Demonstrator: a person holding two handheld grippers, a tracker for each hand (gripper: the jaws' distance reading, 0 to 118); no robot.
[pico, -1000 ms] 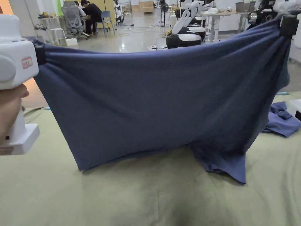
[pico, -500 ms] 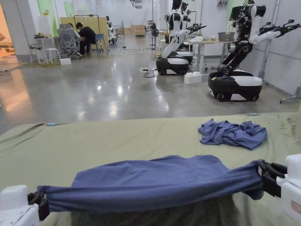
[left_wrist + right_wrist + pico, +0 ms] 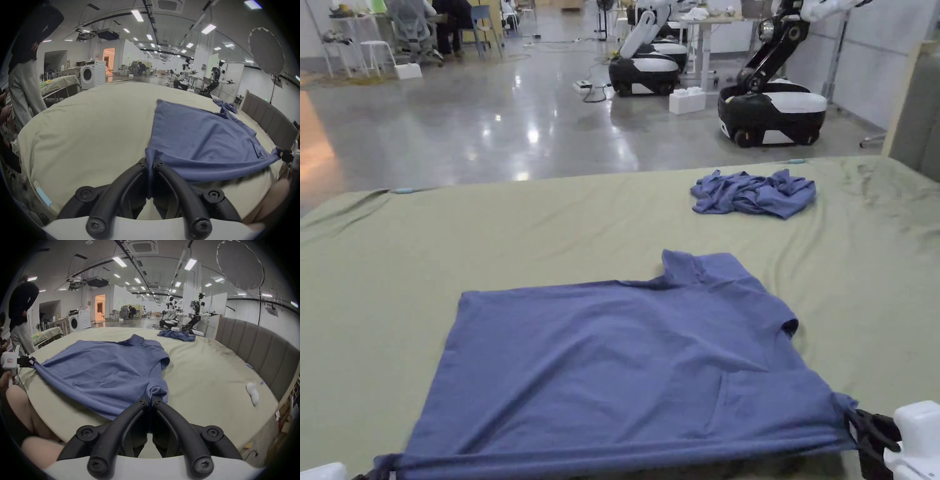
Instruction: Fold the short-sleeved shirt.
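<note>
Hidden: left claw cut off at the head view's corner.
Claws: left and right claw each clamp a shirt corner.
Room: bare bed all round.

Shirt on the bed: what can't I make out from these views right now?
- Shirt: far sleeve, head view, tucked under the body.
- Left tool: head view, cut by the bottom edge.
- Crumpled blue cloth: what garment it is, bunched up.
- Shirt's underside: against the bed sheet.
</note>
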